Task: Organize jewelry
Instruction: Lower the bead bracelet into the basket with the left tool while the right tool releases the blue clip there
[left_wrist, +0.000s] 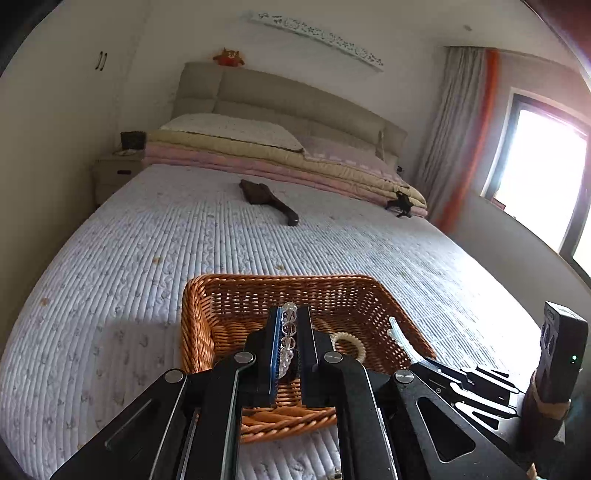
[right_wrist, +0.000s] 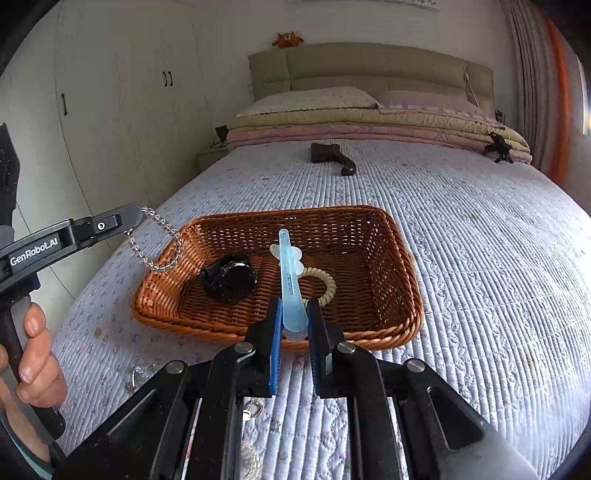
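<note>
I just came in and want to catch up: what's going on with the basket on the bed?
A person is sorting jewelry into a wicker basket on the bed. The left gripper is shut on a clear bead bracelet, dangling over the basket's left edge. The right gripper is shut on a light blue hair clip above the basket. A black watch and a cream coil hair tie already lie inside.

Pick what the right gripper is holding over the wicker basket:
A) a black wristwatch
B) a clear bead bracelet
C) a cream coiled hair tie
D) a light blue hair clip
D: the right gripper is shut on the light blue hair clip; the black wristwatch and cream coiled hair tie lie in the wicker basket, while the clear bead bracelet hangs from the left gripper.
</note>
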